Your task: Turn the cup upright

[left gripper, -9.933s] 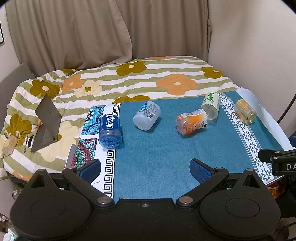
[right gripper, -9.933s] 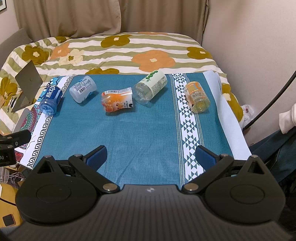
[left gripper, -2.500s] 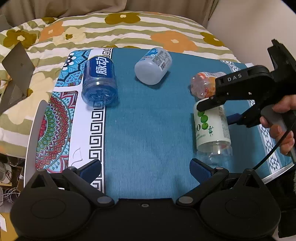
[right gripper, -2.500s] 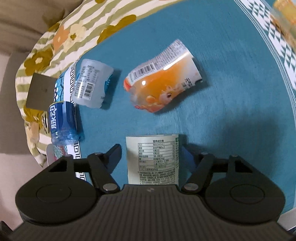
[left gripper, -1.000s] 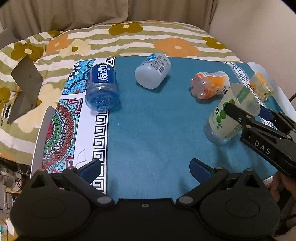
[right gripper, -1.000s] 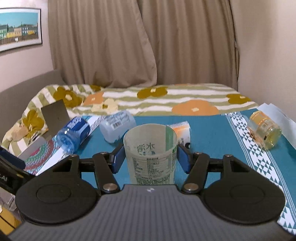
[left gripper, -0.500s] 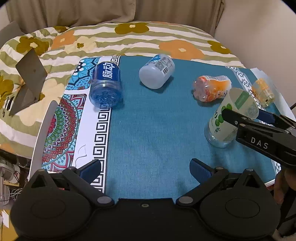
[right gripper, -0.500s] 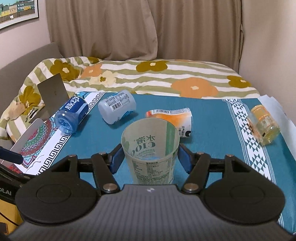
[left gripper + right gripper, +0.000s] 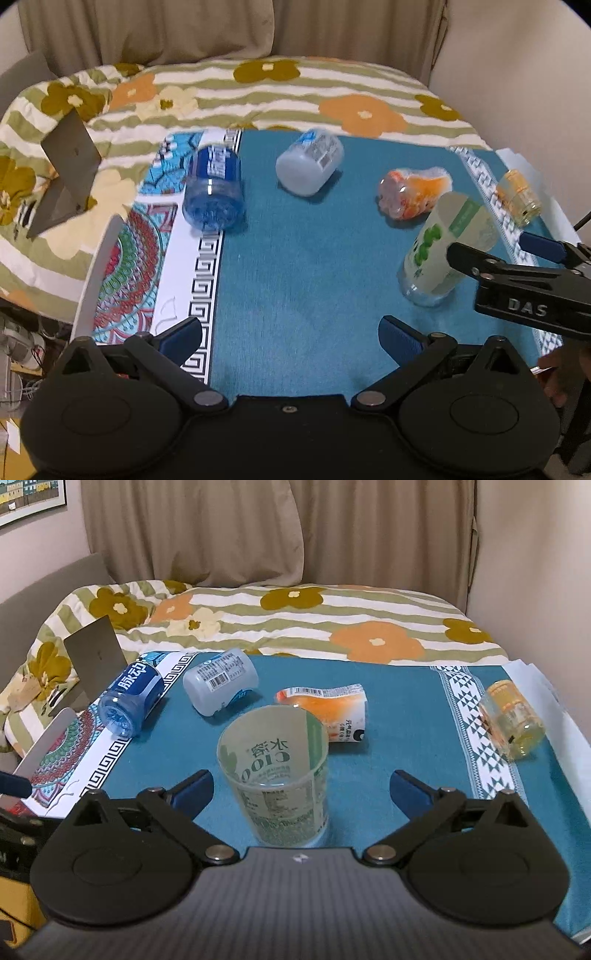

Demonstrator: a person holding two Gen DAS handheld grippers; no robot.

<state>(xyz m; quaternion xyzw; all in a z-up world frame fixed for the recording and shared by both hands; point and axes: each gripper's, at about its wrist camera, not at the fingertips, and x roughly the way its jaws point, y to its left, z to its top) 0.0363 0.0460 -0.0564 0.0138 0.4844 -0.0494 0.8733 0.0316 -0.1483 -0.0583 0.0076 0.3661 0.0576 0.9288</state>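
1. The green-label cup [image 9: 275, 775] stands upright, mouth up, on the teal cloth [image 9: 388, 738], right between the right gripper's [image 9: 299, 788] blue fingers [image 9: 192, 788].
2. Those jaws are spread wide, with clear gaps on both sides of the cup, so neither pad touches it.
3. Reading through the clear wall, the cup's print shows mirrored: "C100" with Chinese characters above it and fine print lower down.
4. From the left wrist view the same cup [image 9: 439, 243] shows green dots on its label, and the right gripper's [image 9: 502, 251] black arm beside it carries the letters "DAS".
5. The left gripper [image 9: 291, 339] hangs over the near edge of the cloth, jaws wide, nothing between them.
6. Behind the cup lies the orange pouch-shaped bottle [image 9: 328, 712] on its side, barcode up.
7. Left of that lies a frosted white bottle [image 9: 221, 681] with a barcode label, also on its side.
8. Further left, a blue bottle [image 9: 129, 699] with white Chinese lettering lies across the patterned border.
9. Off to the right, a small yellow jar [image 9: 515, 720] lies tipped on the triangle-patterned strip.
10. A floral striped quilt [image 9: 295, 624] covers the bed beyond.
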